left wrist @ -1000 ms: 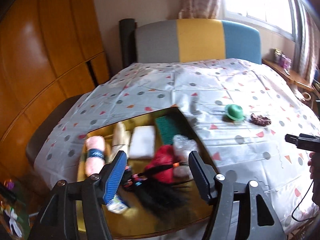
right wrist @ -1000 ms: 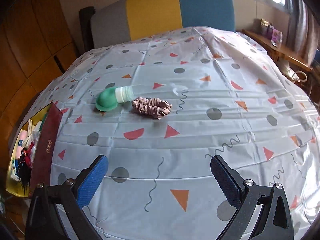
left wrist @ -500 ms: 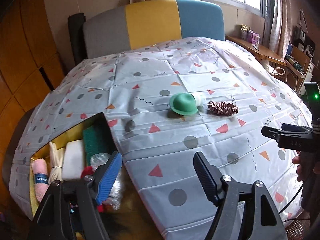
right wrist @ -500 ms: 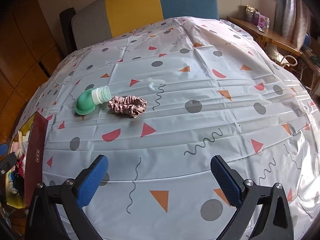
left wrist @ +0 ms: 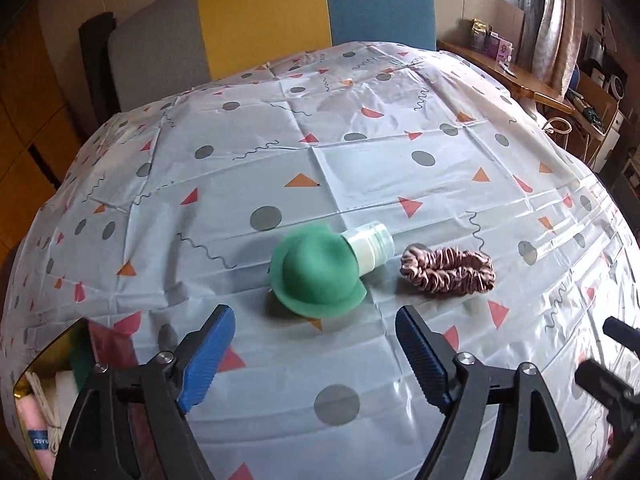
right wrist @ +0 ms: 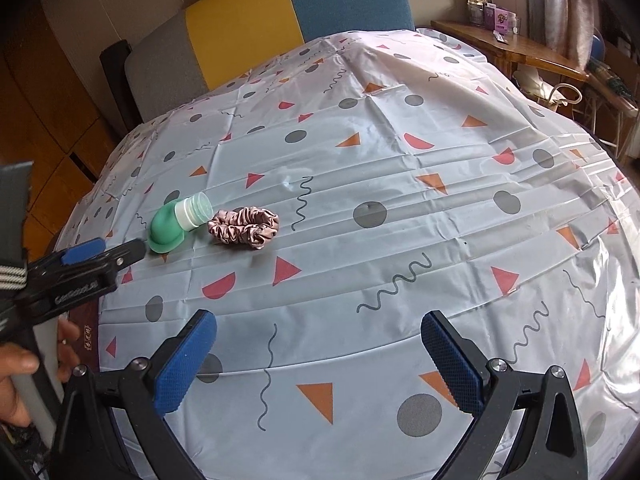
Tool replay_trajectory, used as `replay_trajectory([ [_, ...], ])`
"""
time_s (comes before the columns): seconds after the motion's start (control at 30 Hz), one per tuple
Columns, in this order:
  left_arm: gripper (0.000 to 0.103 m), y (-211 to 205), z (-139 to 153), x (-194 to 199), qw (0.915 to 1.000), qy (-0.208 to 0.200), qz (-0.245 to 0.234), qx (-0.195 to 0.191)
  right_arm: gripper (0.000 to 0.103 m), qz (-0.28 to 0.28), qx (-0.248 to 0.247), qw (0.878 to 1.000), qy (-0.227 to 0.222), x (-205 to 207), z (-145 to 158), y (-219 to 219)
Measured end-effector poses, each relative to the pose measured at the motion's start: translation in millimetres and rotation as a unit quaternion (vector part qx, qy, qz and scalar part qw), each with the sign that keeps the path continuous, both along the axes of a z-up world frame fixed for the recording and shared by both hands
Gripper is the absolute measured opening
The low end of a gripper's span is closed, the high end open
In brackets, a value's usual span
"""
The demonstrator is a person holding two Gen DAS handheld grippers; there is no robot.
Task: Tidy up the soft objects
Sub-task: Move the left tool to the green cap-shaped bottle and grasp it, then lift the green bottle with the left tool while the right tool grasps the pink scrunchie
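The left tongs (left wrist: 314, 354) stand wide apart and empty, just short of the green silicone cap (left wrist: 316, 276) lying on its side on the bench's patterned cloth (left wrist: 400, 168), the pink satin scrunchie (left wrist: 448, 269) just beside it. The right tongs (right wrist: 318, 360) gape empty too. The likely risk: the cap's rounded dome squirts from a shallow pinch, or its clear neck (left wrist: 372, 245) nudges the scrunchie away.

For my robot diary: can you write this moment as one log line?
left claw: open, empty, near green hat | right claw: open, empty | scrunchie: on tablecloth
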State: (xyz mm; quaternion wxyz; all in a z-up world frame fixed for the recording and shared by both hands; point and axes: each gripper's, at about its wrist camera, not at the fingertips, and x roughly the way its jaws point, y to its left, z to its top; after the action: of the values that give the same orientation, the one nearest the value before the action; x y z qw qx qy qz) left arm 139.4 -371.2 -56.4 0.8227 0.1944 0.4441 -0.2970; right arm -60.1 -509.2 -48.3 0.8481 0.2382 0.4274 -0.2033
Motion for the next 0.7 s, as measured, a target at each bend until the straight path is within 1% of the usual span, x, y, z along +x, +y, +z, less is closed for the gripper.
replay_trajectory([
  [0.07,0.086,-10,-6,10,1.0,0.002,0.004,0.005,0.103,0.003,-0.003,1.0,0.0,1,1,2],
  [0.13,0.092,-19,-13,22,0.9999,0.016,0.003,-0.001,0.103,0.004,-0.004,1.0,0.001,1,1,3],
  [0.17,0.097,-22,-18,27,0.9997,0.025,0.005,0.001,0.103,0.005,-0.001,1.0,0.0,1,1,3],
  [0.23,0.098,-27,-29,36,0.9991,0.042,0.005,0.003,0.103,0.004,0.004,1.0,-0.001,1,1,3],
  [0.27,0.097,-30,-34,39,0.9987,0.051,-0.001,0.004,0.103,0.003,0.006,1.0,-0.002,1,1,2],
  [0.3,0.087,-32,-40,41,0.9984,0.056,-0.005,0.008,0.103,0.003,0.008,1.0,-0.005,0,2,2],
  [0.33,0.08,-33,-46,44,0.9981,0.06,-0.001,0.014,0.103,0.003,0.009,1.0,-0.007,0,3,2],
  [0.37,0.07,-32,-50,47,0.9976,0.068,0.004,0.013,0.103,0.002,0.01,1.0,-0.008,0,3,2],
  [0.47,0.055,-26,-46,42,0.9984,0.056,-0.006,-0.003,0.103,0.003,0.006,1.0,-0.011,-1,5,3],
  [0.6,0.051,-13,-42,31,0.9979,0.063,0.005,-0.011,0.103,-0.005,0.013,1.0,-0.016,-3,5,-1],
  [0.7,0.051,1,-39,13,0.9976,0.066,0.017,-0.012,0.103,-0.005,0.013,1.0,-0.017,-3,5,0],
])
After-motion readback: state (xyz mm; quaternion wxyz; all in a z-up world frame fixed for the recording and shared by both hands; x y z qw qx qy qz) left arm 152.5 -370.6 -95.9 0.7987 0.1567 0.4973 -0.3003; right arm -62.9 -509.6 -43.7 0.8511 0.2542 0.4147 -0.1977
